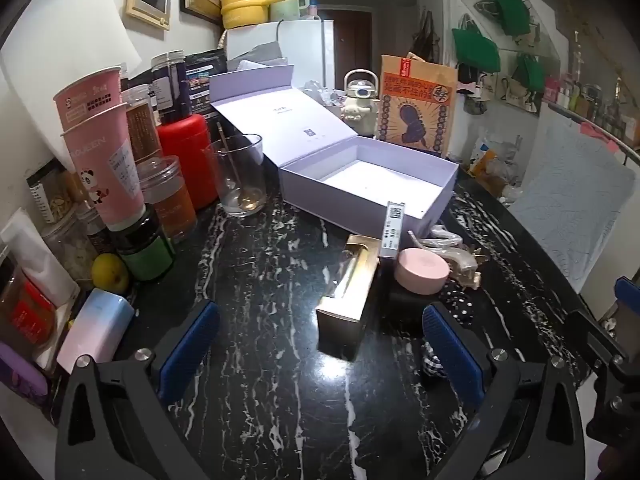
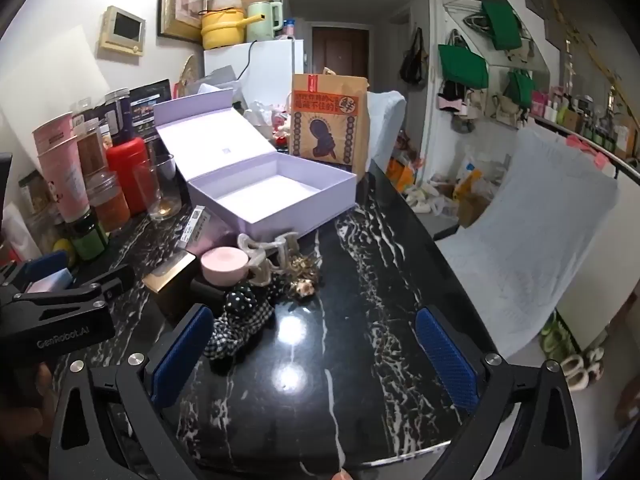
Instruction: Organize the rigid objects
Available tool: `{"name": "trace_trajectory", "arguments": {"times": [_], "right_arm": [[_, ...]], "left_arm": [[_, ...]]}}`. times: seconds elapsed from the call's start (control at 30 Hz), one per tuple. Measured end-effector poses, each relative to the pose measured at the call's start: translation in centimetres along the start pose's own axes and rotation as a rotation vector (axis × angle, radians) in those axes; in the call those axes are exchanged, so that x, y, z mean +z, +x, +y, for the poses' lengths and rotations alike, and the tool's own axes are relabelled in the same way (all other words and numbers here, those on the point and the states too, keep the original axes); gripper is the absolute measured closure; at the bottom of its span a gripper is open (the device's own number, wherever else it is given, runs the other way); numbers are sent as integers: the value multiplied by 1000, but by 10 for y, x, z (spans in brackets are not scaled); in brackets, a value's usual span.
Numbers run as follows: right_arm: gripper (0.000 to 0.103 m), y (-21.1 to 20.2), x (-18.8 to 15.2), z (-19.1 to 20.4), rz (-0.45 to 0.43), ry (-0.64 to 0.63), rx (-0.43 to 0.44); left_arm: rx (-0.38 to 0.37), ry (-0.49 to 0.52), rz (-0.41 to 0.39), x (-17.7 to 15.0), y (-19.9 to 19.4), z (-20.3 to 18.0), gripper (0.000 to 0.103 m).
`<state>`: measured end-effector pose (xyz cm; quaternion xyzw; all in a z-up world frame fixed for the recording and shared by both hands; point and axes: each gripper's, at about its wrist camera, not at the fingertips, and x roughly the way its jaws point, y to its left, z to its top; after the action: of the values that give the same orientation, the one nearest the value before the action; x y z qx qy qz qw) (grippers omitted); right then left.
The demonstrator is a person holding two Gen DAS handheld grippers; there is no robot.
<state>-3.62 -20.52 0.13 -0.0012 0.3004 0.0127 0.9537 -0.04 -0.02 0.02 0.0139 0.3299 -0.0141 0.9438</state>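
An open lilac box (image 1: 372, 184) (image 2: 276, 192) with its lid tipped back sits mid-table, its inside bare. Before it lie a gold window box (image 1: 348, 292) (image 2: 168, 274), a small white labelled box (image 1: 392, 232) (image 2: 194, 226), a pink round case (image 1: 422, 270) (image 2: 224, 266), beige hair claws (image 2: 276, 252) and checked and dotted scrunchies (image 2: 240, 320). My left gripper (image 1: 320, 352) is open just short of the gold box, nothing between its fingers. My right gripper (image 2: 316, 348) is open over bare black marble, the scrunchies by its left fingertip (image 2: 182, 344).
Pink cups (image 1: 100, 148), jars, a red canister (image 1: 188, 160) and a glass (image 1: 240, 176) crowd the left wall side. A printed paper bag (image 2: 328, 120) stands behind the box. The table's right edge faces a cloth-covered chair (image 2: 532, 240). The left tool's body (image 2: 56, 320) shows at left in the right wrist view.
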Motion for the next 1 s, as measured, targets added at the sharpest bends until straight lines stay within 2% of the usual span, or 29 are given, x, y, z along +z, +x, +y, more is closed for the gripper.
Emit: {"name": "trace_trajectory", "arguments": {"times": [0.47,0.53,1.0], "right_arm": [[0,-6,-1,-2,-10,-2,-10],[0,-5,1,0,-9,-3,-14],[0,-6,0,0,-9,3,-17]], "left_arm": [[5,5,0,-4,-1,-24,0],[-24,5,2,-3,-4,-6,0],[-18,-5,2,-4,-4,-1,0]]}}
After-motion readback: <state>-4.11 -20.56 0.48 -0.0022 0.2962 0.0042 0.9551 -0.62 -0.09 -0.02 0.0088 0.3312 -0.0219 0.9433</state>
